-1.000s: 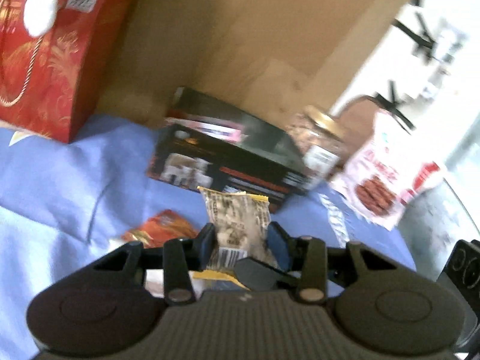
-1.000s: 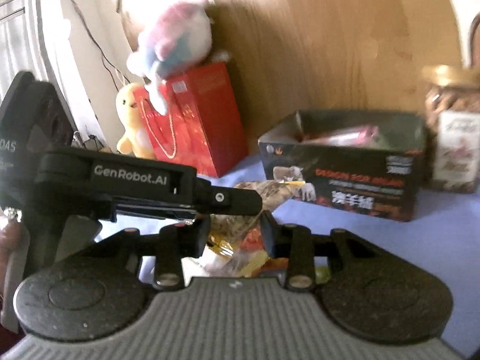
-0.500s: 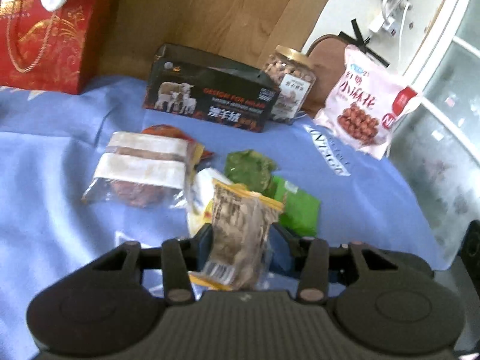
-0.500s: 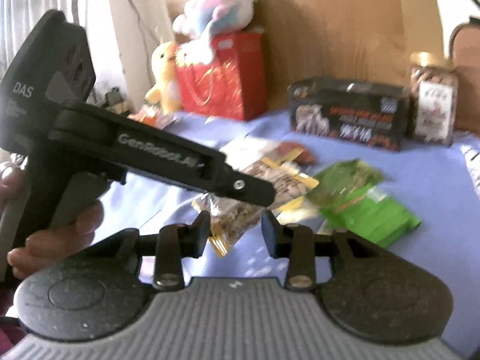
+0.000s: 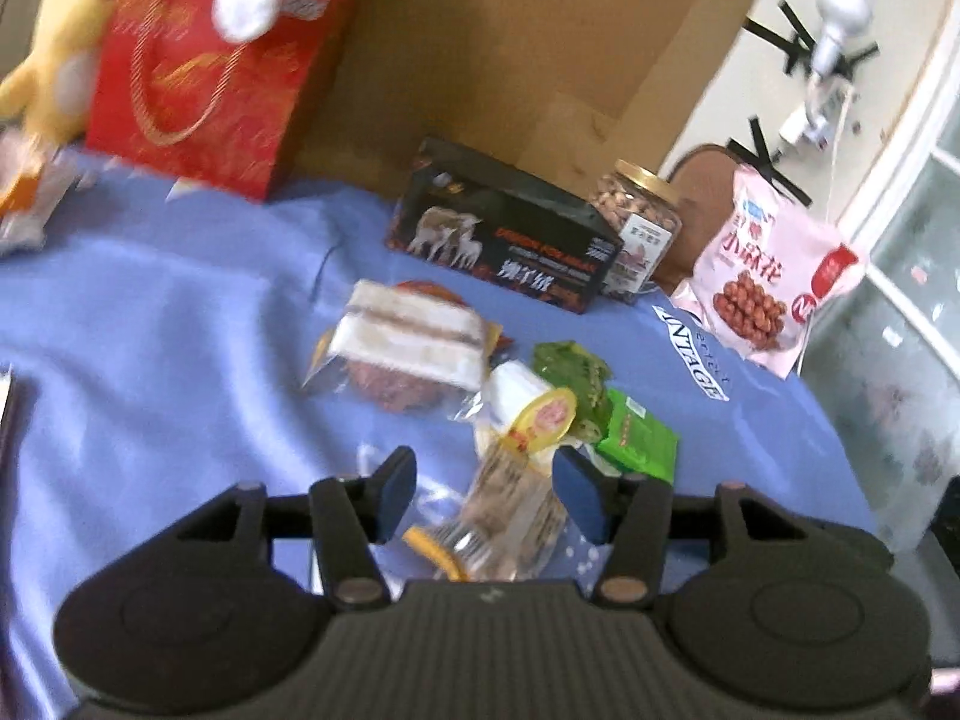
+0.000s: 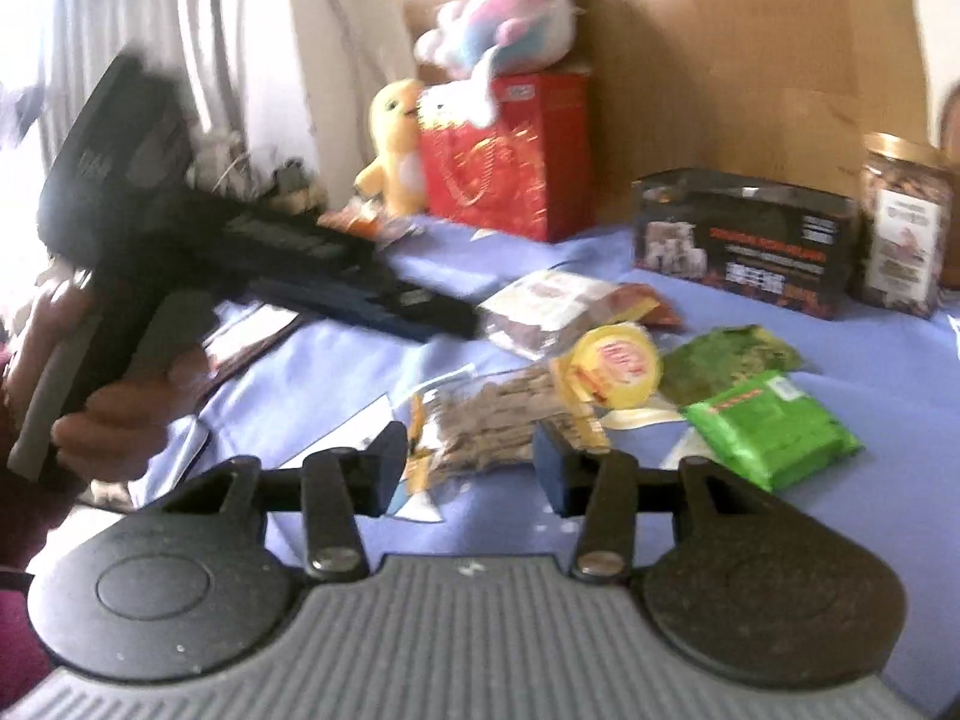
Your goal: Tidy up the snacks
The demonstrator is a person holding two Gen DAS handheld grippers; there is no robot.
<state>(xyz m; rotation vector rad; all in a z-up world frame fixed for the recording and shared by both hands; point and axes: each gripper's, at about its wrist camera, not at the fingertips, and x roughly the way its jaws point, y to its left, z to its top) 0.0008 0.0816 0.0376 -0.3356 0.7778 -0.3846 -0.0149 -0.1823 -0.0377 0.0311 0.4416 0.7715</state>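
A clear packet of brown snacks with yellow ends (image 5: pixel 510 516) lies on the blue cloth (image 5: pixel 180 330) between the pads of my left gripper (image 5: pixel 486 495). Its jaws are opening and neither pad presses on the packet. In the right wrist view the same packet (image 6: pixel 480 426) lies just ahead of my right gripper (image 6: pixel 471 468), whose jaws are also opening with nothing gripped. A hand holds the left gripper's black body (image 6: pixel 240 252) above the cloth at the left. An open-topped black box with a sheep picture (image 5: pixel 504 240) stands at the back.
Near the packet lie a yellow-lidded cup (image 5: pixel 540 417), green packets (image 5: pixel 639 438) and a clear white-banded packet (image 5: pixel 414 342). Behind stand a nut jar (image 5: pixel 636 228), a pink bag (image 5: pixel 774 288), a red gift bag (image 5: pixel 204 90) and a yellow plush duck (image 5: pixel 54 42).
The left jaws have widened and let go of the brown packet, which now rests on the cloth. The left gripper drew back from the black box. The right jaws have widened too.
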